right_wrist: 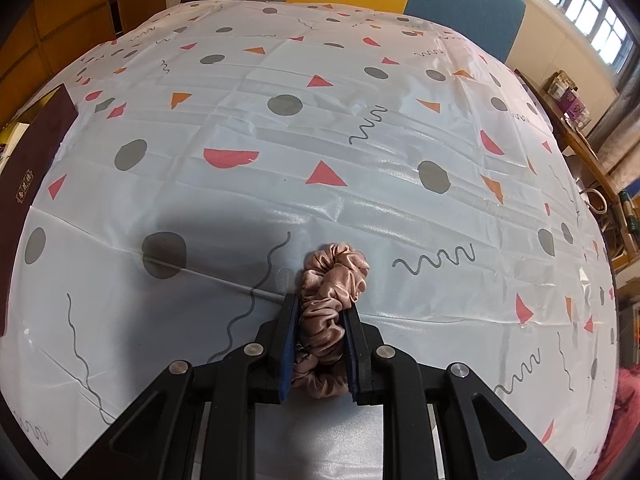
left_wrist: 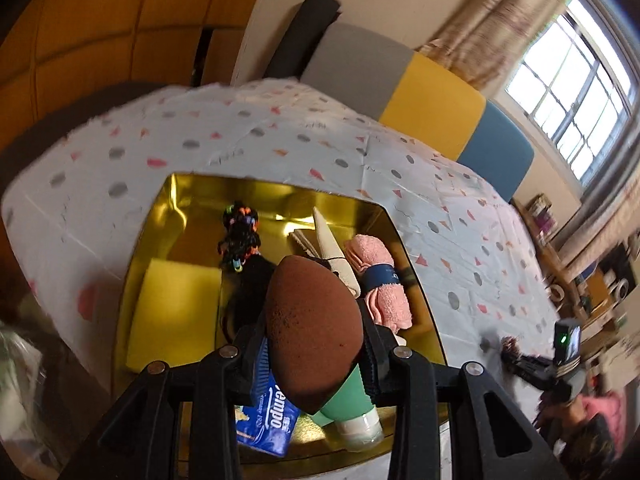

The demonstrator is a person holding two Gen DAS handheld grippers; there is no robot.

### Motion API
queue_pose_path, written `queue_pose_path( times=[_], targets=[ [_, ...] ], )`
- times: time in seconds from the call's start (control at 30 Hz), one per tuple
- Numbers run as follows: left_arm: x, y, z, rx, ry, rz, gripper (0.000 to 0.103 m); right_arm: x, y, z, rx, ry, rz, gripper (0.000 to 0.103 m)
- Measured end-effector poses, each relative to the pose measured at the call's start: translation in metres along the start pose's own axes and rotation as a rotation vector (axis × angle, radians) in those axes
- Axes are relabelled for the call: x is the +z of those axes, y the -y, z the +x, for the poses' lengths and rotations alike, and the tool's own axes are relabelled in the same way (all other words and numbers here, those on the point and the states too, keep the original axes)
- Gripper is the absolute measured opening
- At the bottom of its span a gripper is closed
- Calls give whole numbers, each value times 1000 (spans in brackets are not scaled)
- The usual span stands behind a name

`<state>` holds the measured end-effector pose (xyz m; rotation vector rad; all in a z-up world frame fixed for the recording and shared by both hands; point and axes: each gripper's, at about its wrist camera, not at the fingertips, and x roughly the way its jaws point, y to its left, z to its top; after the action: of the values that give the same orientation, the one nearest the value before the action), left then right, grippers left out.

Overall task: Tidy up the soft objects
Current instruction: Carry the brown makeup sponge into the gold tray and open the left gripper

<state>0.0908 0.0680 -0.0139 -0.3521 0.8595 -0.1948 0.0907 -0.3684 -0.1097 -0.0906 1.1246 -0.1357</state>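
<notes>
Nearest in the left wrist view, the left gripper (left_wrist: 314, 344) is clamped on a brown egg-shaped makeup sponge (left_wrist: 312, 328), its black fingers pressing the sponge from both sides at the lower middle of the frame. The sponge hangs over a gold-lined box (left_wrist: 176, 200) that fills the centre. Directly under the sponge lie a blue Tempo tissue pack (left_wrist: 272, 420) and a mint green tube (left_wrist: 352, 404) with a pale cap, both at the bottom of the frame. Further up inside the box sit a yellow sponge block (left_wrist: 172, 308) at the left, a rolled pink towel (left_wrist: 380, 280) with a dark blue band at the right, a white cone-shaped item (left_wrist: 332, 240) leaning beside the towel, and a tangle of black hair ties (left_wrist: 240, 236) with coloured bits toward the box's far wall. Beyond the box the patterned tablecloth (left_wrist: 280, 132) spreads to the upper part of the frame.

In the right wrist view, the right gripper (right_wrist: 322, 320) is closed tight on a dusty pink satin scrunchie (right_wrist: 332, 280), which bunches between the pads and spills out past the fingertips onto the cloth at the lower middle of the frame. A dark maroon box lid (right_wrist: 24, 184) lies at the left edge. Far off, that gripper also shows at the lower right of the left wrist view.
</notes>
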Motion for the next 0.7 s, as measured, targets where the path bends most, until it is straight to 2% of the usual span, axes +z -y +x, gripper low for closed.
queue_pose_path(
  times=[0.13,0.2,0.43,0.5,0.53,0.6,0.7],
  targets=[
    [10,3,22,-50,-48,-36,37,0,-1,0,-7,-1,-6,20],
    [13,11,39,-69,-79,-18,39,0,-1,-1,-8,-1,-9,20],
    [15,22,98,0,-204,24,47,-1,-1,0,-7,-2,-6,20],
    [14,21,97,7,-196,22,51,-1,-1,0,-7,-2,-7,20],
    [14,22,94,10,-184,30,58,-1,0,0,-8,-2,-7,20],
    [12,26,82,31,-149,62,65,0,-1,0,-11,-2,-9,21],
    [11,31,64,63,-97,118,68,0,-1,-1,-19,-2,-14,20]
  ],
)
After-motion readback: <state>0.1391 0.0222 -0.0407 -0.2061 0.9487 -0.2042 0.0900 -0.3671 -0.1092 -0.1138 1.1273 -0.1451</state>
